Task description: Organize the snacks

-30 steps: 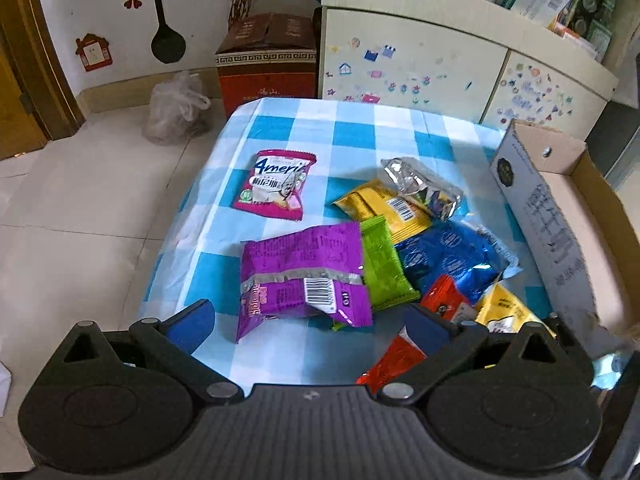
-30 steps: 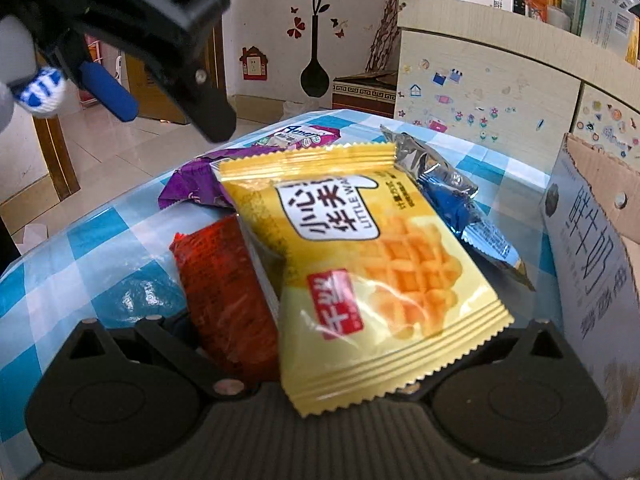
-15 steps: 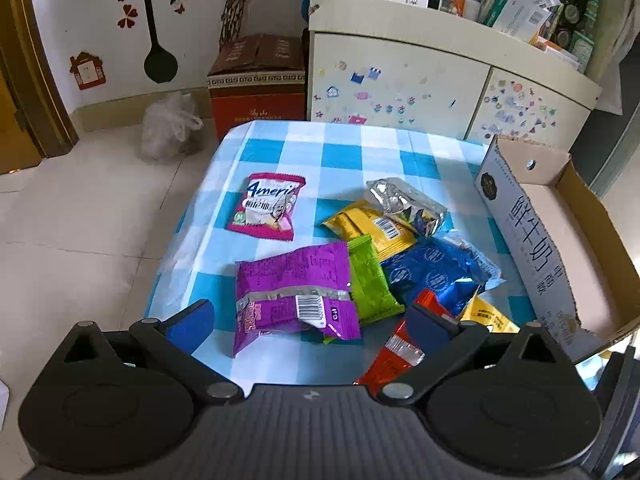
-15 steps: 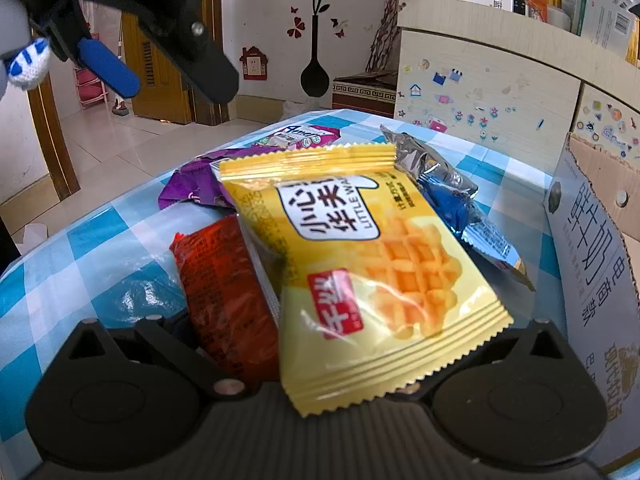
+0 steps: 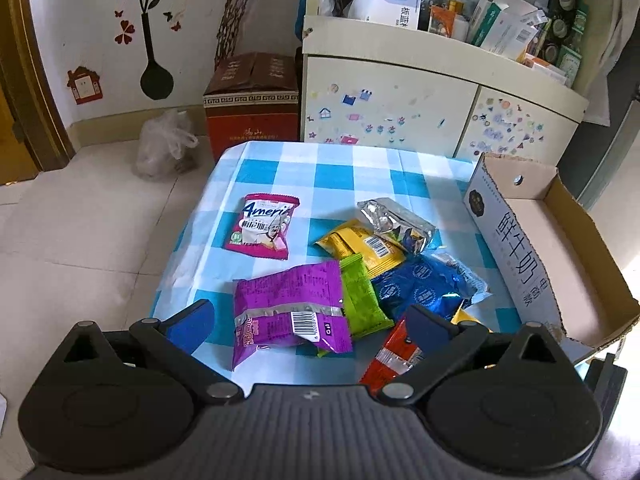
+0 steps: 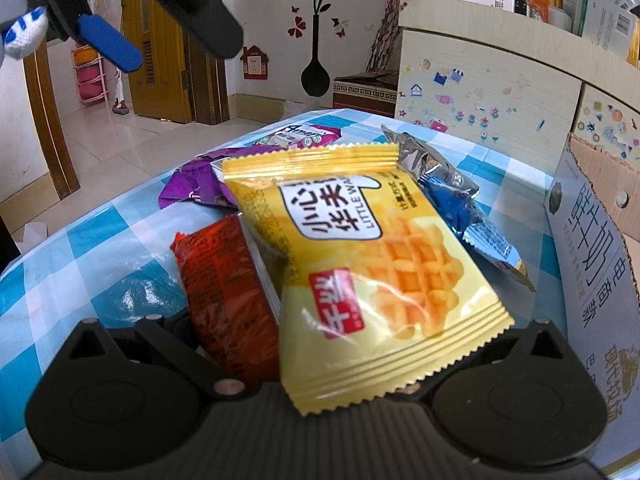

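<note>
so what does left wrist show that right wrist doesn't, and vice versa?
Left wrist only: the green packet, the yellow barcode packet, the inside of the cardboard box, which holds no snacks, and the left gripper's own open fingers.

Right wrist only: the yellow waffle packet's front, filling the right gripper's mouth with its fingertips hidden.

Both: the purple packet, red packet, blue packet, silver packet and checked tablecloth.

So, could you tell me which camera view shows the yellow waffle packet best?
The right wrist view: the yellow waffle packet fills the middle of the frame, with its label and waffle picture readable, lying over the right gripper's fingers. In the left wrist view only a small yellow corner peeks out behind the left gripper's finger.
</note>
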Demonstrator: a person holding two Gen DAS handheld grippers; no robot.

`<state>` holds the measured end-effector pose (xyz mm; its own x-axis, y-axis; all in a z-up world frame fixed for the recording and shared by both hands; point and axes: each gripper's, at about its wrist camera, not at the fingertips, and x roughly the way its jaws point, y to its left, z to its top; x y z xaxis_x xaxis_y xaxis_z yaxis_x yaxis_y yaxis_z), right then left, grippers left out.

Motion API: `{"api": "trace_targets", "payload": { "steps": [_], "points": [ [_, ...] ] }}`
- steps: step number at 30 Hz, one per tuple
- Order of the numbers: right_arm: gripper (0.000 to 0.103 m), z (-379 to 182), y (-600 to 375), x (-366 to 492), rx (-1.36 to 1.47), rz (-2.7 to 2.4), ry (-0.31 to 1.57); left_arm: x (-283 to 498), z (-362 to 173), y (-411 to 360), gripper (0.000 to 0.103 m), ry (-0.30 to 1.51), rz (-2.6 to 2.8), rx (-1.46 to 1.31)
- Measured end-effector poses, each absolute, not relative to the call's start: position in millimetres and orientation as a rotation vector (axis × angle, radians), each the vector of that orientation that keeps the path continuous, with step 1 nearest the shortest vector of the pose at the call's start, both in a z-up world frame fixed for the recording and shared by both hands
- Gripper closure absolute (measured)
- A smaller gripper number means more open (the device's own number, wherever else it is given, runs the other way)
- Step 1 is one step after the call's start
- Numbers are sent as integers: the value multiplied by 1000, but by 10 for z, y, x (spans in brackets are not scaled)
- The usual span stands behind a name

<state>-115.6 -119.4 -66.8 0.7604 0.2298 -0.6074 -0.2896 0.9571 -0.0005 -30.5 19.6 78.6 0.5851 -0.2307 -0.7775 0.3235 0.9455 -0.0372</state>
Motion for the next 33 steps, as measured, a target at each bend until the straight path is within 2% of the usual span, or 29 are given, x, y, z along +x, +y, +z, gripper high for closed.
{"api": "trace_targets", "payload": {
  "steps": [8,18,28,33],
  "points": [
    [0,-617,-1106,-1168,-79,215,694,-308,798,204,0,886,-327,127],
    [1,-381,-1010,-1042,-6,95,1031,-299,780,209,0,868,-328,161],
    [1,0,-1027,-1270,149,57,1047,-168,763,421,0,908,-248,104],
    [1,233,-1013,-1286,107,5,986,-169,749,489,0,926,-209,106]
  ]
}}
